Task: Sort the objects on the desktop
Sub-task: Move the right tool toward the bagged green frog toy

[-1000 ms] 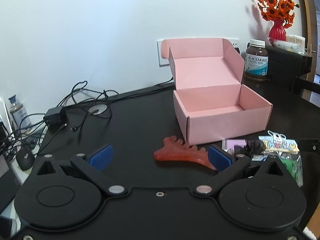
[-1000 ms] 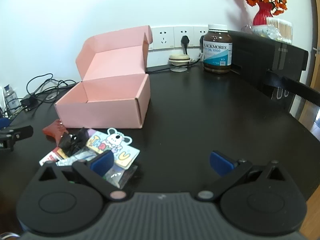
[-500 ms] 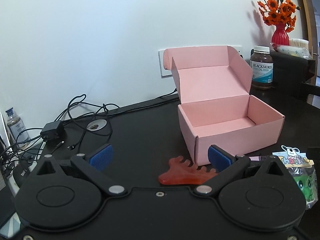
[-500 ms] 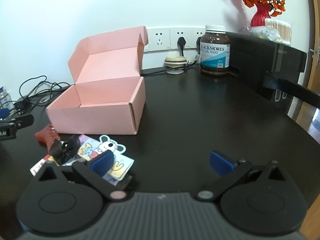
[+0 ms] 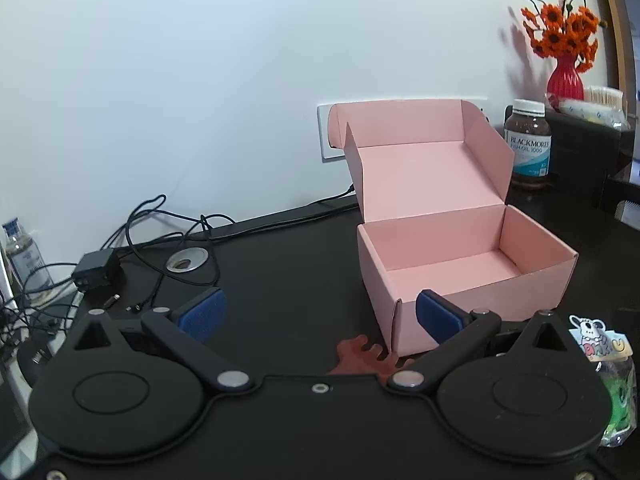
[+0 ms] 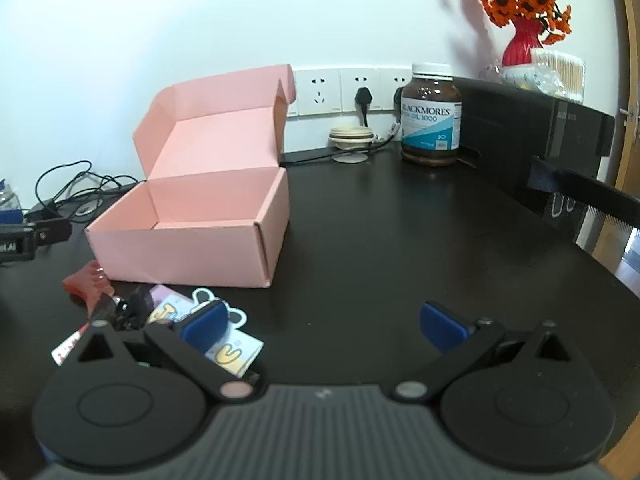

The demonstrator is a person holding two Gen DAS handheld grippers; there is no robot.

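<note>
An empty pink cardboard box stands on the black desk with its lid raised. A red comb lies just in front of its near corner. Beside the comb sits a small pile: a cartoon sticker card, a black clip and a clear bag with something green. My left gripper is open, above the comb and left of the box. My right gripper is open too, its left finger over the sticker card.
A Blackmores supplement bottle, a black case with a red vase of orange flowers on it, wall sockets and a cable reel line the back. Tangled cables and an adapter lie at the left.
Both grippers have drawn back and shifted: the comb now sits lower, partly under my left gripper's body, and the sticker pile has slid under my right gripper's left finger. Nothing was picked up.
</note>
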